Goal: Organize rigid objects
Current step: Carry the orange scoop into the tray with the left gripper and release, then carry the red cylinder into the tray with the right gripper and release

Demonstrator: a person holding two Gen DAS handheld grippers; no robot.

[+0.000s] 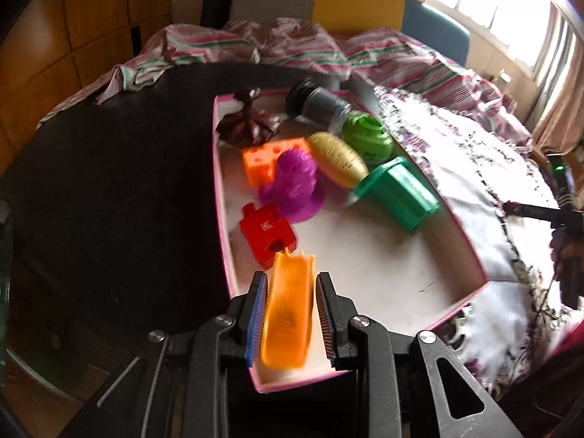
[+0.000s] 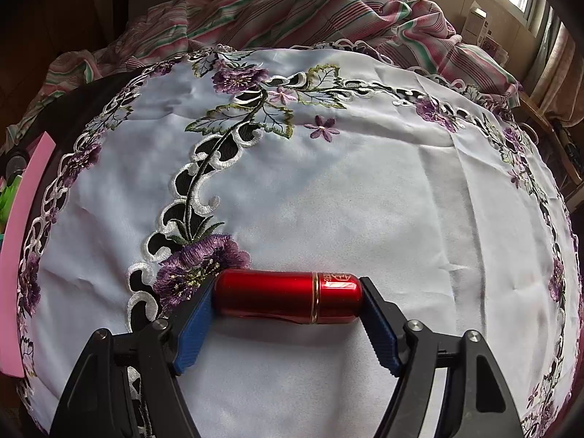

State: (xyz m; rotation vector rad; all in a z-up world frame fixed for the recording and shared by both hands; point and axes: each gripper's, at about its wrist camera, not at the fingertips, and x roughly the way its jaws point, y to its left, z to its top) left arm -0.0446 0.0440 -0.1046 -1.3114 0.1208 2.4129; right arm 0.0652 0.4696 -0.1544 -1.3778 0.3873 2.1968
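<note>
While left gripper [image 1: 290, 314] clamps the orange piece [image 1: 288, 314] lengthwise above the pink tray [image 1: 471, 294], right differs. Right gripper [image 2: 288, 301] pinches the red capsule [image 2: 288, 299] crosswise, end-to-end.

The red metal capsule-shaped tube [image 2: 288, 297] is smooth and very shiny, with a thin gold ring. Under it lies the white cloth with stitched purple flowers [image 2: 328, 189], soft and a little silky. The see-through orange plastic piece [image 1: 288, 314] looks glossy. It sits between blue fingers [image 1: 255, 314] with rough ribbed pads. Beyond it, the pink-edged box [image 1: 383, 255] has a matt pale floor.
</note>
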